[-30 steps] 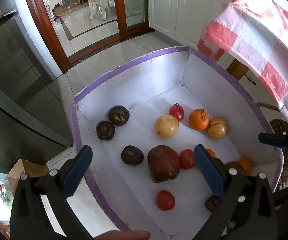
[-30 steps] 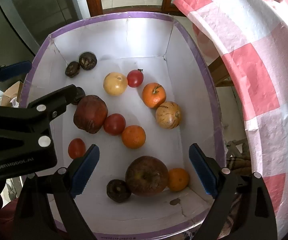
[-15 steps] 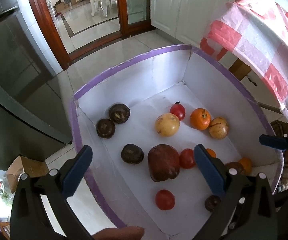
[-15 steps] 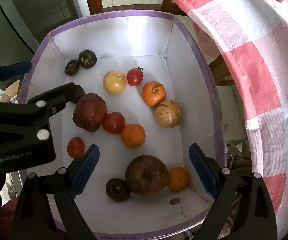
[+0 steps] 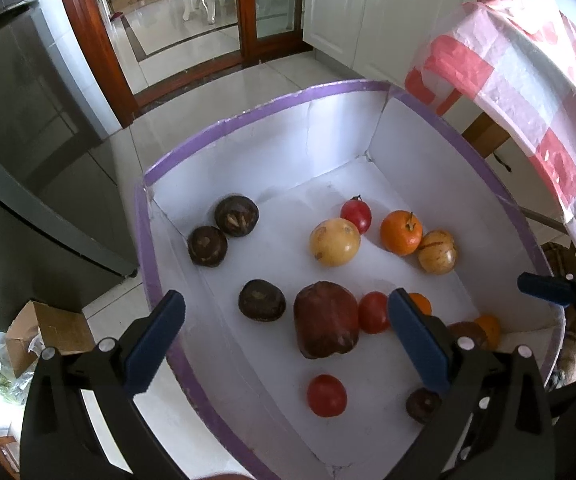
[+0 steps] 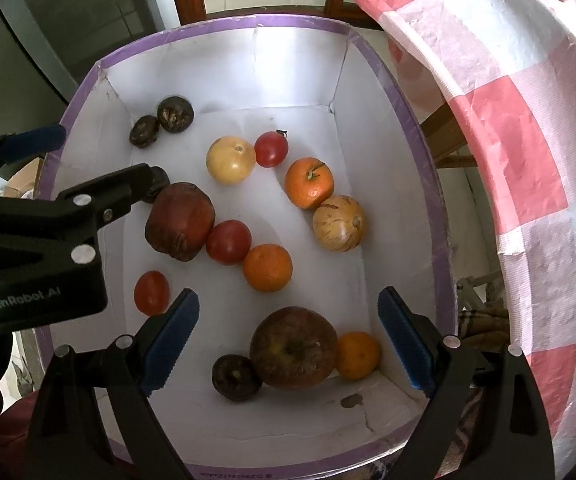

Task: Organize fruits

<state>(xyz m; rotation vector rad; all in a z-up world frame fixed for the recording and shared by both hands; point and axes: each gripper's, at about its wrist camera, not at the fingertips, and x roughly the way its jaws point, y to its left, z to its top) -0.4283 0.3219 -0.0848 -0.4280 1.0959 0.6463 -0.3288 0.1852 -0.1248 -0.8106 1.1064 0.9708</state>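
Observation:
A white box with a purple rim (image 5: pixel 256 114) (image 6: pixel 224 24) holds several fruits. Two dark round fruits (image 5: pixel 224 230) (image 6: pixel 162 120) sit in its far left corner. A large dark red fruit (image 5: pixel 326 324) (image 6: pixel 180 220) lies mid-box beside a red tomato (image 6: pixel 228 242) and an orange (image 6: pixel 268 268). A brownish apple (image 6: pixel 294 346) rests near the front wall. My left gripper (image 5: pixel 286 336) hangs open above the box's left side, holding nothing. Open and empty too, my right gripper (image 6: pixel 288 336) hovers over the apple.
A pink-and-white checked tablecloth (image 6: pixel 508 120) (image 5: pixel 528 64) hangs at the right of the box. A dark fridge (image 5: pixel 28 128) stands at the left, with a small cardboard carton (image 5: pixel 44 332) on the floor. White cabinets (image 5: pixel 368 12) and a wooden door frame (image 5: pixel 88 40) are behind.
Both grippers have stayed open and almost still; the view shifts only slightly. No fruit has moved.

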